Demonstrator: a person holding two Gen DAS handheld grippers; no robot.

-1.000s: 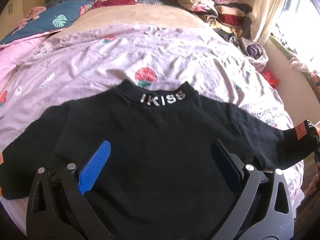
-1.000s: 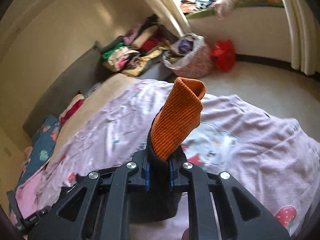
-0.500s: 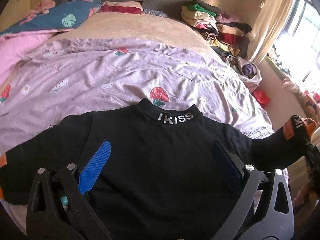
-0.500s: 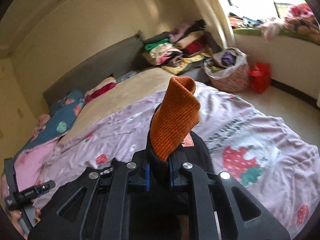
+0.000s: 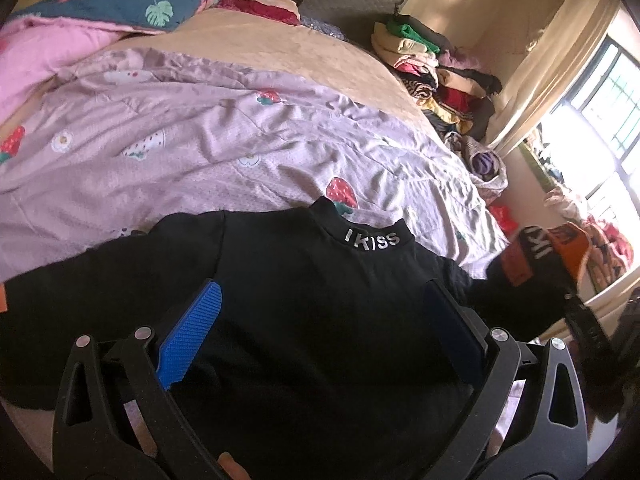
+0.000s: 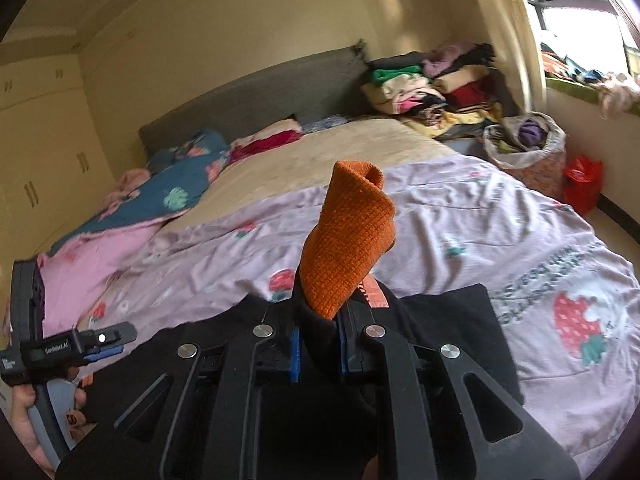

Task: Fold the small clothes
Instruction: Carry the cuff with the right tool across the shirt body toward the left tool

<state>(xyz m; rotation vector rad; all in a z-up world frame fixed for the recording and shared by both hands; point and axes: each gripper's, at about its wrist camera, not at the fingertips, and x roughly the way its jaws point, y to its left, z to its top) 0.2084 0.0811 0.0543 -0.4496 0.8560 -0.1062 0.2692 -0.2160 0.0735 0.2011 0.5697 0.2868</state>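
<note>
In the left wrist view, the left tongs (image 5: 320, 344) are standing wide apart, gripping nothing, over the black top (image 5: 304, 300) that is lying spread on the lilac strawberry bedspread (image 5: 208, 152), while its orange cuff (image 5: 560, 252) is being lifted at the right. In the right wrist view, the right tongs (image 6: 318, 344) are clamping that sleeve just below the orange cuff (image 6: 348, 236), which is sticking up above the bed, and a hand (image 6: 24, 420) is holding the other tool at the left edge.
</note>
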